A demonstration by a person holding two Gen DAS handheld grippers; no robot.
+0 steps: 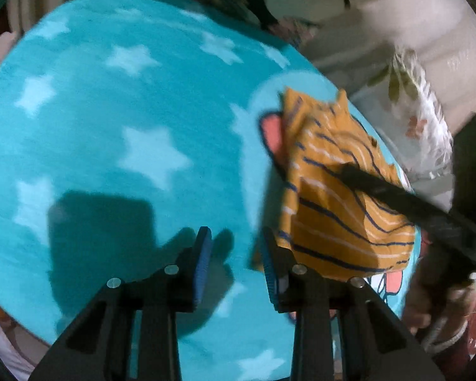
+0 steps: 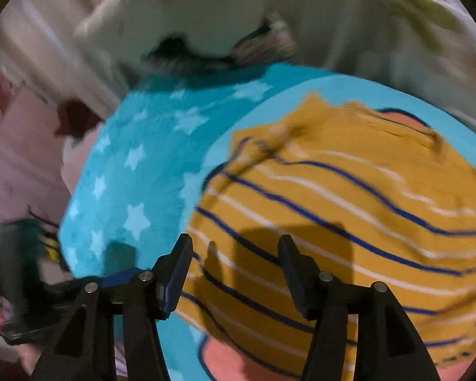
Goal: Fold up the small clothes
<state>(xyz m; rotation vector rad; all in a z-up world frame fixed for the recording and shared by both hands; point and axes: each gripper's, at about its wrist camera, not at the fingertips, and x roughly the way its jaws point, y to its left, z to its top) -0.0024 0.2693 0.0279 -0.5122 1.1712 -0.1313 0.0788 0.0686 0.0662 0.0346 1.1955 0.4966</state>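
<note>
A small orange garment [image 1: 330, 197] with navy and white stripes lies partly folded on a turquoise star-patterned blanket [image 1: 117, 120]. My left gripper [image 1: 236, 238] is open and empty, just left of the garment's near edge. The right gripper's black finger [image 1: 377, 187] reaches over the garment from the right in the left wrist view. In the right wrist view the garment [image 2: 349, 209] fills the frame, and my right gripper [image 2: 234, 247] hovers open above its near-left part with nothing between its jaws.
The blanket [image 2: 136, 177] carries a cartoon print with pink patches [image 1: 271, 133] under the garment. White floral bedding [image 1: 406, 89] lies beyond the blanket's right edge. Pale pillows or bedding [image 2: 206, 16] lie behind. The blanket's edge drops off near left.
</note>
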